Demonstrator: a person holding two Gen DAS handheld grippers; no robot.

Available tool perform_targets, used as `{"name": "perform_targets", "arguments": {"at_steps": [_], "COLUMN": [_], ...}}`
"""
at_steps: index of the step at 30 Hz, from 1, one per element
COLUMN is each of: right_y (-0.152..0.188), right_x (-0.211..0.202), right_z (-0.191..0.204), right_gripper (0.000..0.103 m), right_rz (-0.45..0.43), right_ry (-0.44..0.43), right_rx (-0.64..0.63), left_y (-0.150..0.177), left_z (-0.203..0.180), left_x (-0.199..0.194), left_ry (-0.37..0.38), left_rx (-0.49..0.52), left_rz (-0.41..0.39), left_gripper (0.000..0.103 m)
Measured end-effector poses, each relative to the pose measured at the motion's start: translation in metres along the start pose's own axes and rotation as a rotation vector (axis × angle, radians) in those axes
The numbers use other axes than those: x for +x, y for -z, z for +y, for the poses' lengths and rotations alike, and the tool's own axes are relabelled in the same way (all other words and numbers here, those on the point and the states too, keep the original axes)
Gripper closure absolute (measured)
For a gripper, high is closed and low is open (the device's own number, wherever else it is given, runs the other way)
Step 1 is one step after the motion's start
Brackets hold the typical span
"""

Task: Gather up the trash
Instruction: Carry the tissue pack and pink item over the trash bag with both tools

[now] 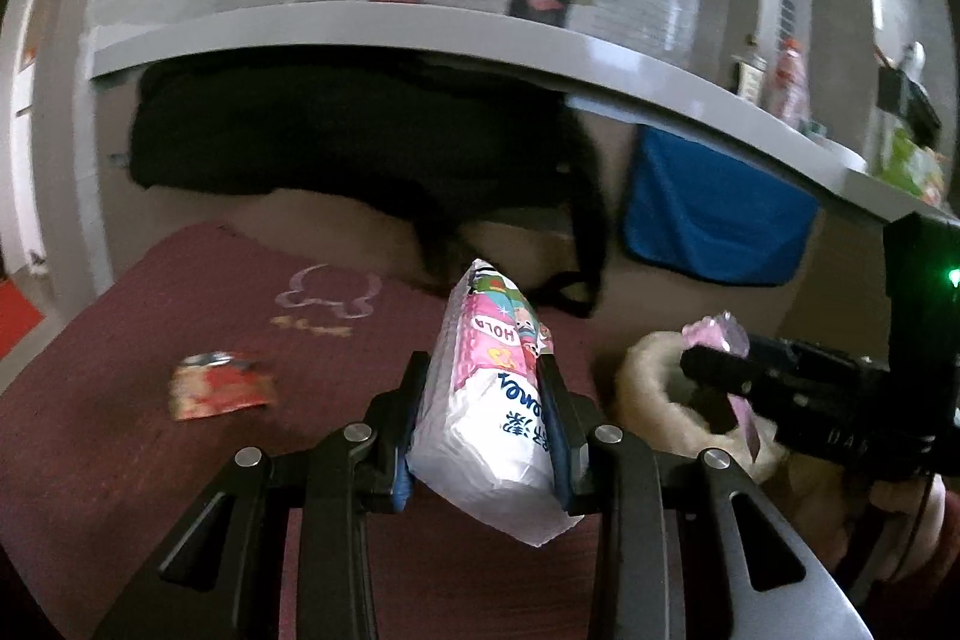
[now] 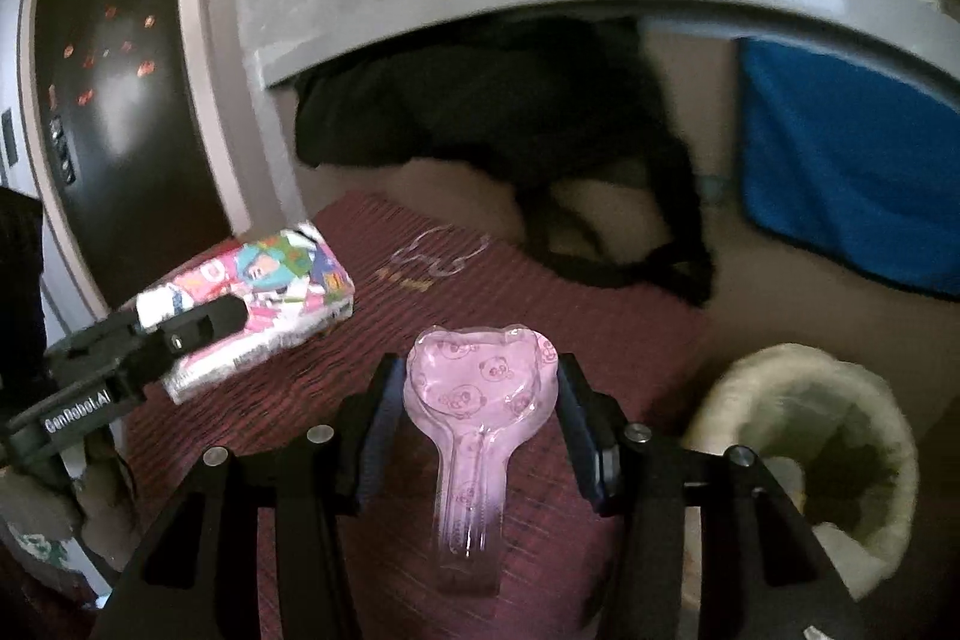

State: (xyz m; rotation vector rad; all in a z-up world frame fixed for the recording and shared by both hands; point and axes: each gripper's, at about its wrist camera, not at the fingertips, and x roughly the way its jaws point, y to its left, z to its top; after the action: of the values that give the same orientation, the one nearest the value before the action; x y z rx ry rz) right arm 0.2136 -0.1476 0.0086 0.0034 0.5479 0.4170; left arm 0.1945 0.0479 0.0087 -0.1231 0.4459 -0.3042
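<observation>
Cream-lined bin (image 2: 804, 466) holds crumpled, indistinct contents.

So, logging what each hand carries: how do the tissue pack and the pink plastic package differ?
The tissue pack is opaque white with colourful cartoon print; the pink plastic package is see-through and panda-patterned. The tissue pack is a soft block; the pink plastic package is a heart-shaped head with a narrow handle. Both are clamped between fingers, left gripper and right gripper.
</observation>
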Motion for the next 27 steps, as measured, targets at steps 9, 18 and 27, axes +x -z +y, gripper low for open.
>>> {"name": "perform_targets", "arguments": {"at_steps": [9, 18, 27], "right_y": [0.009, 0.022, 0.034], "right_x": [-0.071, -0.092, -0.075], "right_z": [-0.084, -0.144, -0.187], "right_gripper": [0.056, 0.056, 0.055], "right_rz": [-0.119, -0.174, -0.141], "right_ry": [0.153, 0.277, 0.295], "right_rx": [0.096, 0.155, 0.236], "left_y": [-0.010, -0.006, 0.007], "left_z": [-0.083, -0.151, -0.180], "left_x": [0.035, 0.088, 0.148], "left_ry": [0.119, 0.184, 0.223], "left_rx": [0.033, 0.109, 0.136], "left_rz": [-0.008, -0.012, 0.064], "left_gripper": [0.068, 0.068, 0.068]}}
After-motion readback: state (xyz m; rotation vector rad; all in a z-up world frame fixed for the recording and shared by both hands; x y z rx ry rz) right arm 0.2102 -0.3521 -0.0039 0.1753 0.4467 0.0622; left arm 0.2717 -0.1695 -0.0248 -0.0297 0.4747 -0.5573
